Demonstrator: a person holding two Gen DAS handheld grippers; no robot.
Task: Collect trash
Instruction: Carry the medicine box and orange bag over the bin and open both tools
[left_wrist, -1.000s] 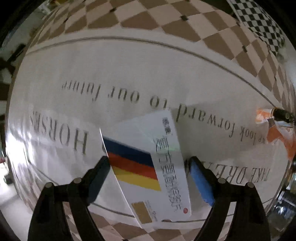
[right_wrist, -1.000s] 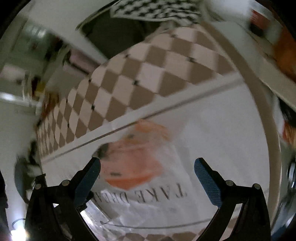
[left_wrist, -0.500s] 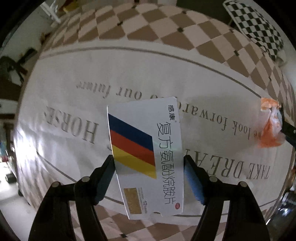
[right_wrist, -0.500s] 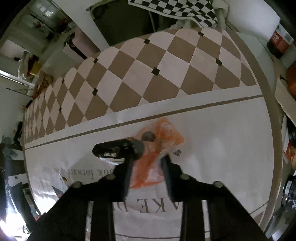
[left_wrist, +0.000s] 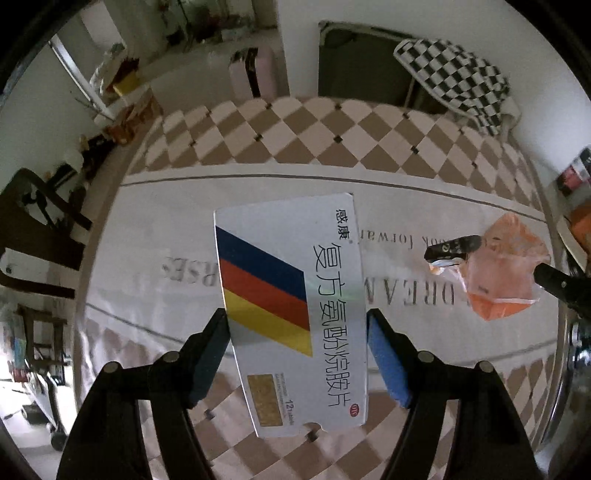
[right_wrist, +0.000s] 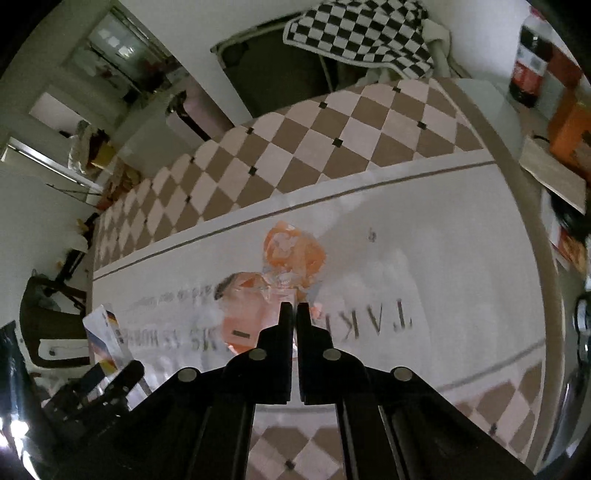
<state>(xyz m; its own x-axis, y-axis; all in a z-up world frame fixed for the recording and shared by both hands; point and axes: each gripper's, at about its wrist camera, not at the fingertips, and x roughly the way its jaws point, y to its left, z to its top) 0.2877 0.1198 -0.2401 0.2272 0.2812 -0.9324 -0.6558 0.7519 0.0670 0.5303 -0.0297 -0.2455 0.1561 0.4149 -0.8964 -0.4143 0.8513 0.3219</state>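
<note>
A white medicine box (left_wrist: 280, 266) with blue, red and yellow stripes hangs above the table, and my left gripper (left_wrist: 297, 321) is shut on its long sides. In the right wrist view the same box (right_wrist: 105, 328) shows at the far left edge. A crumpled orange plastic wrapper (right_wrist: 291, 251) with a dark end is lifted off the white tablecloth (right_wrist: 424, 236). My right gripper (right_wrist: 294, 306) is shut on the wrapper's lower edge. From the left wrist view the wrapper (left_wrist: 502, 266) dangles at the right, level with the box.
The tablecloth (left_wrist: 166, 206) has printed words and a brown-and-pink checked border. A cola bottle (right_wrist: 528, 70) and an orange box (right_wrist: 572, 136) stand beyond the table's right edge. A pink suitcase (left_wrist: 251, 74), a black-and-white checked cloth (left_wrist: 454, 77) and a dark chair (left_wrist: 33, 236) surround it.
My left gripper shut on the box and lifted it off the cloth. The right gripper went from wide open over the wrapper to shut on it and raised it.
</note>
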